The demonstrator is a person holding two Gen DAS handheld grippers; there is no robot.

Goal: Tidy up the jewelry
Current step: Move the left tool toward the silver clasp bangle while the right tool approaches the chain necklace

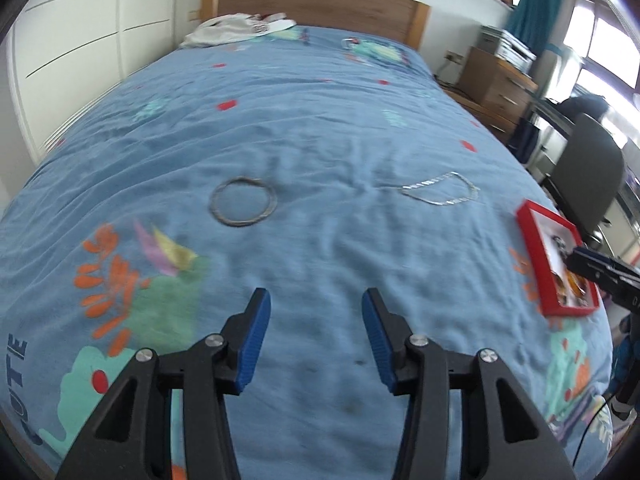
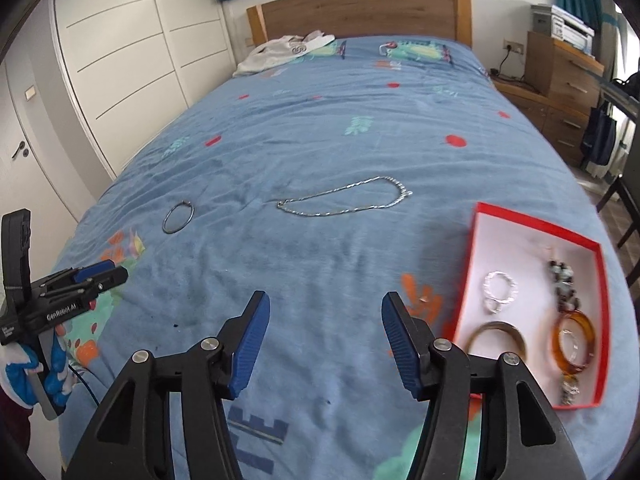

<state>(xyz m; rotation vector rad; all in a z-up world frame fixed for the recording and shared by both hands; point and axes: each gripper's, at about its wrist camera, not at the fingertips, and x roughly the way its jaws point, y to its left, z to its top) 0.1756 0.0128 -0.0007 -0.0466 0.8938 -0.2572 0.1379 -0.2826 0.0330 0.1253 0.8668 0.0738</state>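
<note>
A thin metal bangle [image 1: 243, 201] [image 2: 178, 217] lies on the blue bedspread [image 1: 320, 120]. To its right lies a silver chain necklace [image 1: 440, 193] [image 2: 344, 198]. A red box [image 2: 536, 300] [image 1: 554, 256] with a white inside sits at the bed's right edge and holds several bracelets, one of them amber [image 2: 574, 340]. My left gripper [image 1: 316, 300] hangs open above the bedspread, short of the bangle, nothing between its blue pads. My right gripper [image 2: 324, 304] is open too and empty, with the box just to its right.
A wooden headboard [image 2: 360, 12] and white clothing [image 2: 280, 54] are at the far end. White wardrobe doors [image 2: 120, 60] run along the left. A wooden dresser [image 2: 560, 80] and a chair [image 1: 588, 168] stand to the right of the bed.
</note>
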